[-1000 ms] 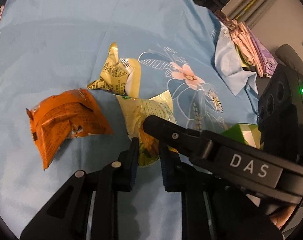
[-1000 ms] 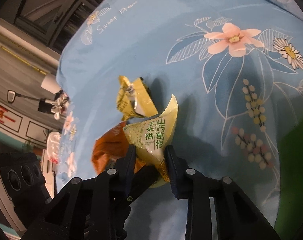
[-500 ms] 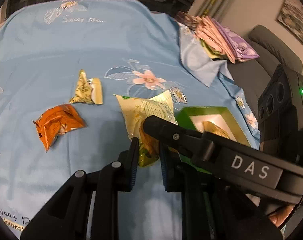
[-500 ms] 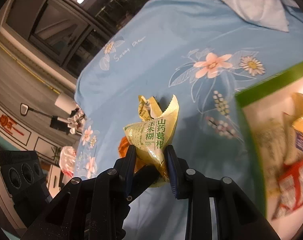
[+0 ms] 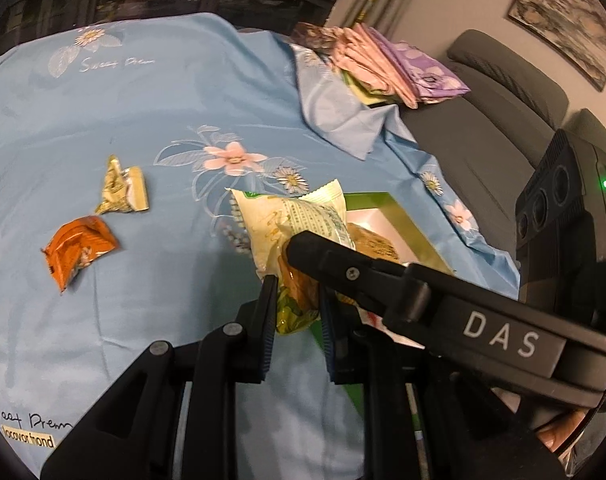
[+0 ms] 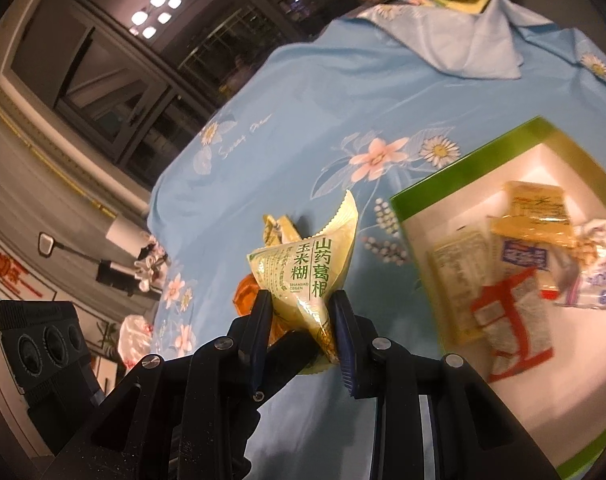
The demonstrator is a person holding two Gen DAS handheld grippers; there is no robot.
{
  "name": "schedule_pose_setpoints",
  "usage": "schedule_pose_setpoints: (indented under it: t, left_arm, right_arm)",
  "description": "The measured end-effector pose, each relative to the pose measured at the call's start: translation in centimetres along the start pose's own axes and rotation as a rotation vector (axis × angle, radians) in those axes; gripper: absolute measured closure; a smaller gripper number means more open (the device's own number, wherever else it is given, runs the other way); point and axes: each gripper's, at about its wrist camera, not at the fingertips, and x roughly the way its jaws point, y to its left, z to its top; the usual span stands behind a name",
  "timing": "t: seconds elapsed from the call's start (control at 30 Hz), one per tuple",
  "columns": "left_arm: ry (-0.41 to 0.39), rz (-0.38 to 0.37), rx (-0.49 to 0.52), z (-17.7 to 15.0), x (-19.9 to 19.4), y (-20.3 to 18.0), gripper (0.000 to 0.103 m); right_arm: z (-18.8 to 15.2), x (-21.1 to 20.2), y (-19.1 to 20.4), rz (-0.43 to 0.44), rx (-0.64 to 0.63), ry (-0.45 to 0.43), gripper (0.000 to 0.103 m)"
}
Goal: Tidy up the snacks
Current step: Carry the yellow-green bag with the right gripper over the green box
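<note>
Both grippers pinch one pale yellow-green snack packet (image 5: 291, 224), also in the right wrist view (image 6: 307, 272), held in the air above the blue flowered cloth. My left gripper (image 5: 297, 300) is shut on its lower end. My right gripper (image 6: 301, 312) is shut on the same packet from the other side. A green-rimmed white box (image 6: 423, 192) with several snack packets lies to the right; its rim (image 5: 387, 200) shows behind the packet in the left wrist view. An orange packet (image 5: 79, 248) and a crumpled yellow packet (image 5: 123, 192) lie on the cloth at the left.
Folded pink and purple cloths (image 5: 387, 68) are stacked at the cloth's far right corner. A grey sofa (image 5: 495, 128) stands to the right. Dark windows (image 6: 151, 92) lie beyond the far edge.
Both grippers have lifted the yellow-green packet off the cloth and carried it right, toward the green box, which has come into full view. The orange and yellow packets stayed behind.
</note>
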Motion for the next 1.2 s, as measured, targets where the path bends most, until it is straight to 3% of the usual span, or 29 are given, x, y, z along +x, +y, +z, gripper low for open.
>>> schedule_pose_setpoints:
  t: [0.5, 0.87, 1.2]
  left_arm:
    - [0.000, -0.110, 0.117, 3.3, 2.6, -4.8, 0.085]
    - [0.108, -0.148, 0.071, 2.7, 7.1, -3.9, 0.085]
    - [0.162, -0.124, 0.047, 2.2, 9.7, -3.3, 0.085]
  right_arm:
    - [3.0, -4.7, -2.9, -0.063, 0.078, -0.152, 0.070]
    - [2.7, -2.4, -7.0, -0.087, 0.170, -0.094, 0.070]
    - [2.5, -0.4, -9.6, -0.086, 0.232, -0.049, 0.070]
